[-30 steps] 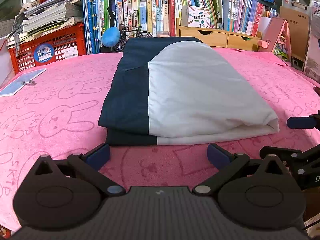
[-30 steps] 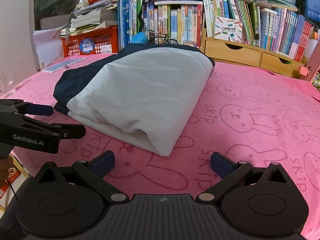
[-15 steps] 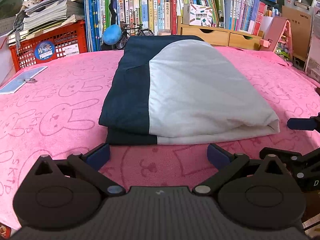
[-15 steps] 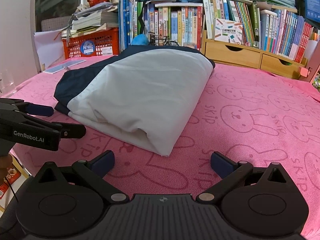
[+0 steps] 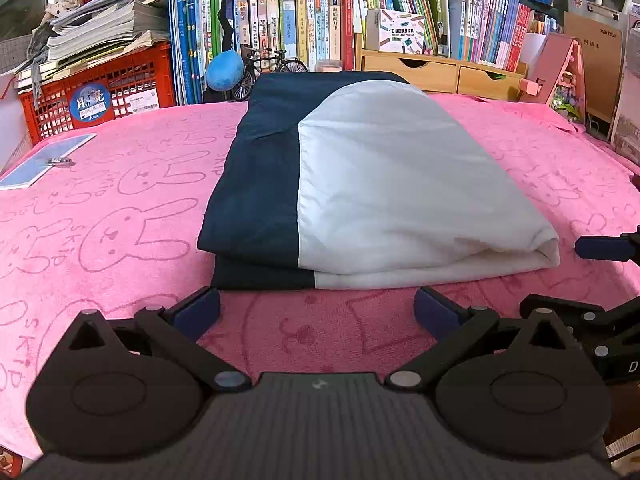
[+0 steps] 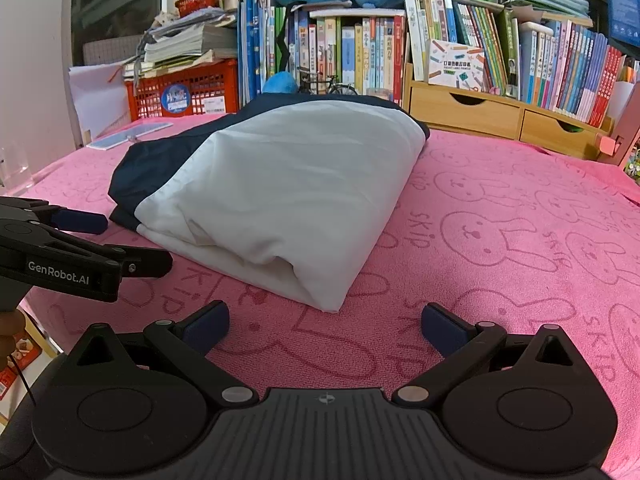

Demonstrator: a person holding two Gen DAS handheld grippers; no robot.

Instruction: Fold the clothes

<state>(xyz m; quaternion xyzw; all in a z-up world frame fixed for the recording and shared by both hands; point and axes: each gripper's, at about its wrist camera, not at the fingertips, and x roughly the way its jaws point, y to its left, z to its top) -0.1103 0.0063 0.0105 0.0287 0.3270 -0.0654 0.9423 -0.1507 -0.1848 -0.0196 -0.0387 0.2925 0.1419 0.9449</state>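
The folded clothes (image 5: pixel 376 184), dark blue and white, lie flat on the pink bunny towel (image 5: pixel 100 216) that covers the surface. They sit just ahead of the left gripper (image 5: pixel 318 306), between its two fingers (image 5: pixel 198 308) but not touching them. The fingers are spread wide and hold nothing. The right gripper (image 6: pixel 326 320) is spread wide too and holds nothing; the white corner of the clothes sits just ahead of its left finger. Bare towel lies to the right of its fingers, with lots of room. Far past the clothes stand a red basket (image 5: pixel 100 92), a row of books (image 5: pixel 280 28) and wooden drawers (image 6: pixel 480 114). A blue card (image 5: pixel 40 162) lies far to the left.
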